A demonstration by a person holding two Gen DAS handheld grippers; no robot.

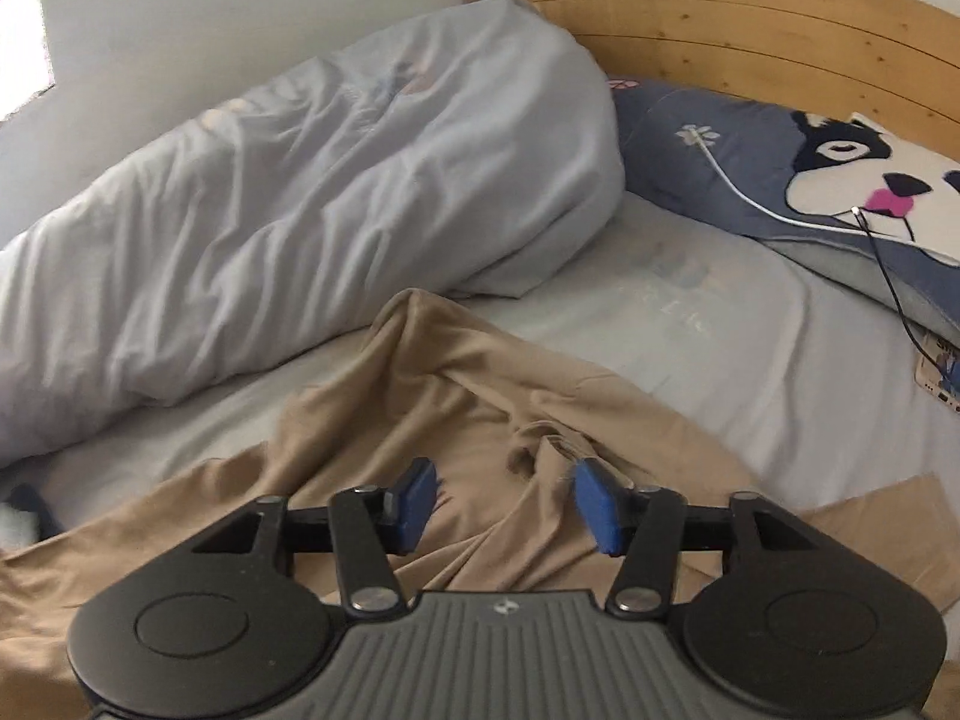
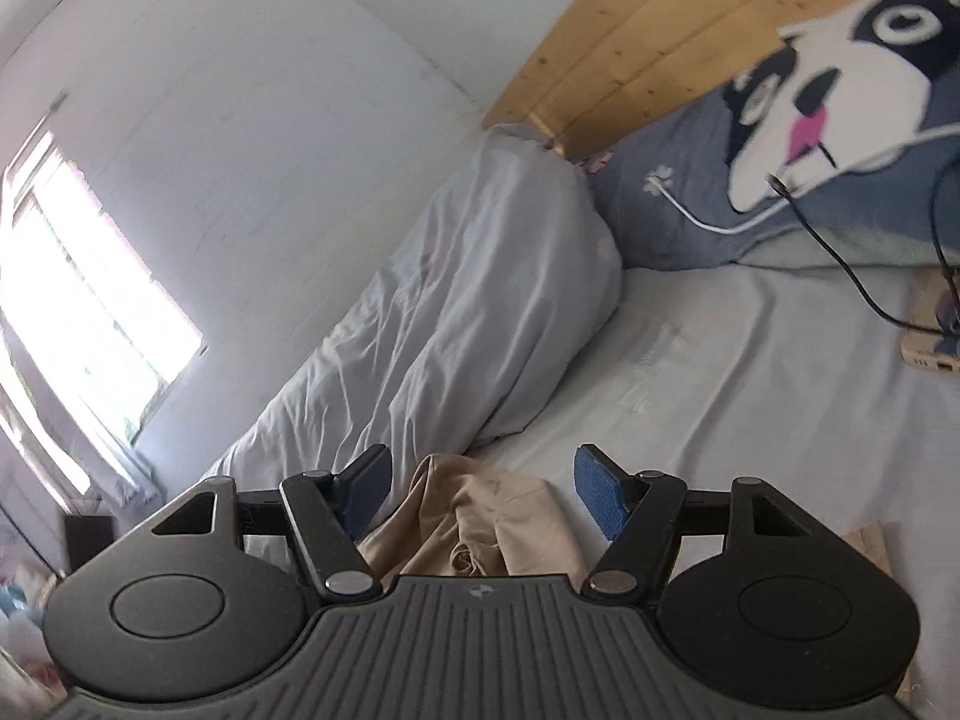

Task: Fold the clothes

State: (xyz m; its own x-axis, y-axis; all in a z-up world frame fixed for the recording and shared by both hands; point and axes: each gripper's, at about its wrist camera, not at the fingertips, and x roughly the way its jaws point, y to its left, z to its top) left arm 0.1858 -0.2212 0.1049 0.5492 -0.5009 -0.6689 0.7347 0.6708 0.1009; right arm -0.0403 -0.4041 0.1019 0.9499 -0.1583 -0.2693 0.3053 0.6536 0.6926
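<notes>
Tan garment (image 1: 432, 420) lies rumpled on the sheet (image 1: 750, 360), lower centre of both views.
Left gripper (image 1: 504, 498) and right gripper (image 2: 474, 492) hover over it, jaws apart, empty; closing on a bunched ridge could pinch several layers and skew any fold.

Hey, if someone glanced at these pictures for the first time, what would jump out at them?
Probably the pillow with a cartoon dog face, lying against the wooden headboard at the far right. Next, the rumpled tan garment spread on the bed sheet just ahead of the open left tongs, with a bunched pale duvet along the wall.
</notes>
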